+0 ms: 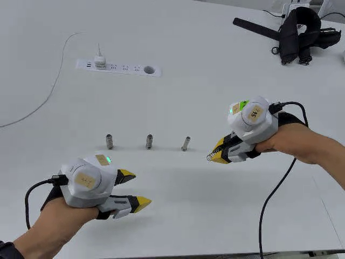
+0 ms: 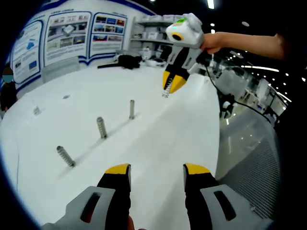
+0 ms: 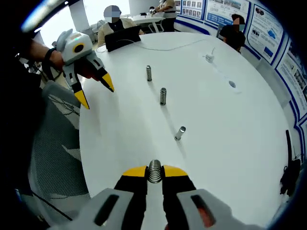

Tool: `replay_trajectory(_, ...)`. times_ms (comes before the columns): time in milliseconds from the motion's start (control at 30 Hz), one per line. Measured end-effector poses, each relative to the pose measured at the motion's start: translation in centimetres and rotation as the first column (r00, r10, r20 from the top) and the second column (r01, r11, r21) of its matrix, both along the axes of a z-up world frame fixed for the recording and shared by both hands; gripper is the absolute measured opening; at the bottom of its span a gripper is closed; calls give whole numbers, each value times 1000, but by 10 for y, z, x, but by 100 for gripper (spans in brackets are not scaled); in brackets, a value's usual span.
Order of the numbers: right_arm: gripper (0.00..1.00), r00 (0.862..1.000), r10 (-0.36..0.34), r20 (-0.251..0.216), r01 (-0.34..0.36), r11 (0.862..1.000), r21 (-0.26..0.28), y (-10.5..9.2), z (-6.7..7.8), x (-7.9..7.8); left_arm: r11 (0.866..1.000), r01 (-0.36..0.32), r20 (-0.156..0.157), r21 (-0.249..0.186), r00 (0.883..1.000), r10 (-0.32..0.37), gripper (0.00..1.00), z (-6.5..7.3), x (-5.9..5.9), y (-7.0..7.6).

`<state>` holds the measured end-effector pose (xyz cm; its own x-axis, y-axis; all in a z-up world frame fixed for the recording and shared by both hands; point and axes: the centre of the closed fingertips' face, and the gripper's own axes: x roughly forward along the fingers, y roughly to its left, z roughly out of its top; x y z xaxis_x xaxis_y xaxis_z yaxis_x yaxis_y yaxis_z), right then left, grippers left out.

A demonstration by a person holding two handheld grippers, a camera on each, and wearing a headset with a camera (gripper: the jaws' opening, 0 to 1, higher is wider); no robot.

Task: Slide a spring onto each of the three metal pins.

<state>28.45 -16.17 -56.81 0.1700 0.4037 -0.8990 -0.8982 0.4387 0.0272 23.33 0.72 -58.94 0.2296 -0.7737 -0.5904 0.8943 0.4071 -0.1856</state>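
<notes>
Three metal pins stand in a row on the white table. The left pin [image 1: 109, 141] and the middle pin [image 1: 149, 141] each carry a spring. The right pin [image 1: 185, 143] is bare, seen also in the right gripper view [image 3: 180, 132]. My right gripper [image 1: 214, 155] is shut on a small spring [image 3: 154, 171], held just right of the bare pin and above the table. My left gripper [image 1: 135, 189] hovers open near the front edge, with nothing between its yellow-tipped fingers [image 2: 118, 170].
A white power strip [image 1: 118, 68] with a plugged charger lies at the back of the table [image 1: 215, 75], its cable running left. A black strap device [image 1: 296, 29] rests at the far right corner. Cables trail from both grippers.
</notes>
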Motion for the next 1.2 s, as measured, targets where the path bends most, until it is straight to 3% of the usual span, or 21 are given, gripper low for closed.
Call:
replay_trajectory(367,12,1000,-16,-1,16,1000,-11,-3,-5,27,997,-76,-7,14,997,76,55,-2,9,18)
replay_trajectory(767,13,1000,14,-2,-14,1000,-23,12,-4,40,986,-169,-34,10,985,169,64,-2,19,37)
replay_trajectory(1200,13,999,51,-4,-51,998,-25,26,-4,57,983,-186,-48,10,981,186,64,-3,14,43)
